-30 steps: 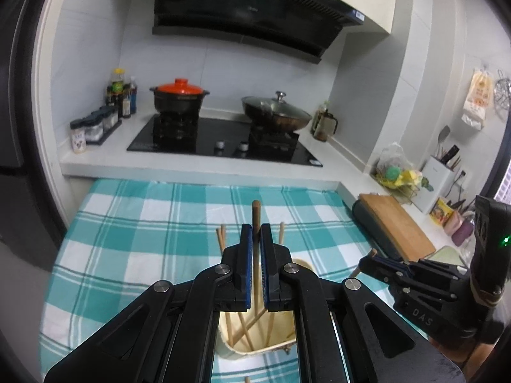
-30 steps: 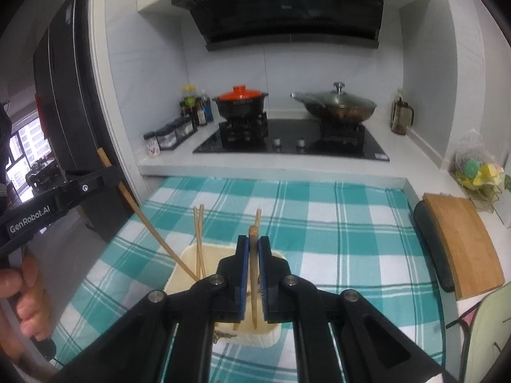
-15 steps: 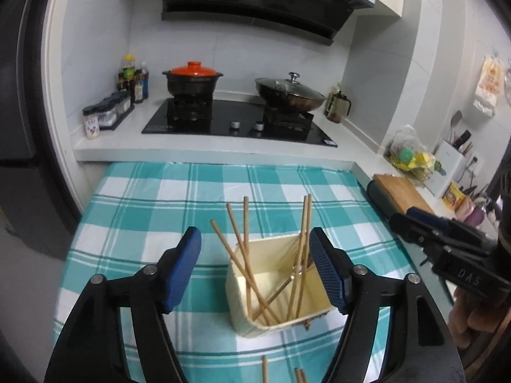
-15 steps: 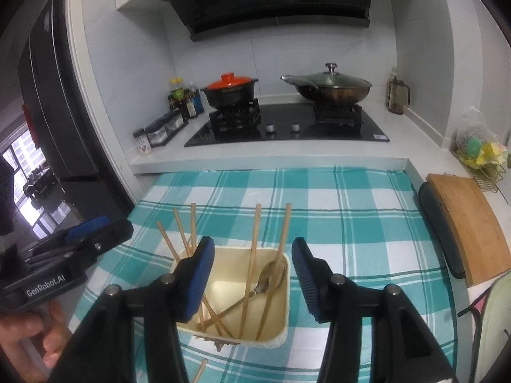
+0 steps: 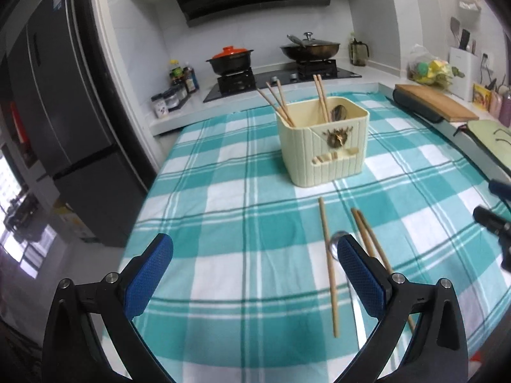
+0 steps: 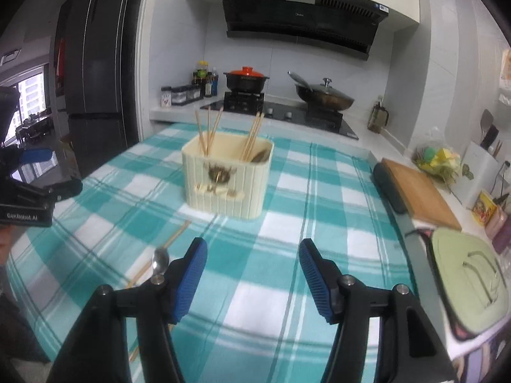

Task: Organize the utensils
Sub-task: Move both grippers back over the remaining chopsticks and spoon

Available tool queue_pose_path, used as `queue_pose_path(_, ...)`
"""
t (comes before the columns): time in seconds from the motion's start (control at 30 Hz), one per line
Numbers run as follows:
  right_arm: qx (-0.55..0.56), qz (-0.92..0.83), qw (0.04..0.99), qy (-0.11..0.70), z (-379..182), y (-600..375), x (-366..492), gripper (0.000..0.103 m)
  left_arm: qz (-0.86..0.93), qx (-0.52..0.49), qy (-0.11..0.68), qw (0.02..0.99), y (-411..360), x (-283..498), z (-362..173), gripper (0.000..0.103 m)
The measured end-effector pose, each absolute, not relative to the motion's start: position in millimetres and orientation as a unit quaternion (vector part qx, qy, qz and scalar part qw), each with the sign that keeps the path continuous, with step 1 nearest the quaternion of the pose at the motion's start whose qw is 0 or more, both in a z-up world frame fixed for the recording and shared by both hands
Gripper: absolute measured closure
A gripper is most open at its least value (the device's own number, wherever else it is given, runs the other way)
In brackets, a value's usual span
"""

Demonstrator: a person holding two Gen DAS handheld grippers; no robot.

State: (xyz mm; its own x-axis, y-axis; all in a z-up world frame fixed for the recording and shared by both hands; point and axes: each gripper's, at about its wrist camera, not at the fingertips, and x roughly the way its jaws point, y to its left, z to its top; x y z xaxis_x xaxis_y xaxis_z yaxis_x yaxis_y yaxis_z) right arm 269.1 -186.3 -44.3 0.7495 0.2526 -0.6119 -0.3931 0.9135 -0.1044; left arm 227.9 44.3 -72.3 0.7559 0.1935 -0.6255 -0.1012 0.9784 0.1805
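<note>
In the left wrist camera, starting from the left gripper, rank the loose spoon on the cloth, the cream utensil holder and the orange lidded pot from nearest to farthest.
From the left gripper:
1. Loose spoon, on the cloth right beside the gripper's right finger.
2. Cream utensil holder, mid-table, beyond the loose chopsticks.
3. Orange lidded pot, on the stove at the back, left burner.

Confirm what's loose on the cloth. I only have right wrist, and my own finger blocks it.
Observer: Three chopsticks lie on the cloth: one alone, two side by side to its right.
Operator: Spoon?
Observer: One spoon lies between the single and the pair, bowl toward the holder.
Operator: Left holding anything?
Observer: No. The left gripper is open, its jaws have just been opening, and nothing is between them.
</note>
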Motion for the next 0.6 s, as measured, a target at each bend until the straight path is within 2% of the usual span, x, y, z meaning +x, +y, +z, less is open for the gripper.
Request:
queue_pose_path(0.27,-0.058,0.154,0.912,0.377,-125,-209,198,0.042,-0.006,0.053,0.394,0.917,7,188,-115,0.001)
queue_pose_path(0.37,-0.056,0.147,0.911,0.381,-132,-214,189,0.042,-0.036,0.033,0.423,0.905,1,183,-121,0.001)
queue_pose_path(0.6,-0.037,0.109,0.921,0.371,-125,-226,184,0.042,-0.056,-0.024,0.412,0.909,21,163,-119,0.001)
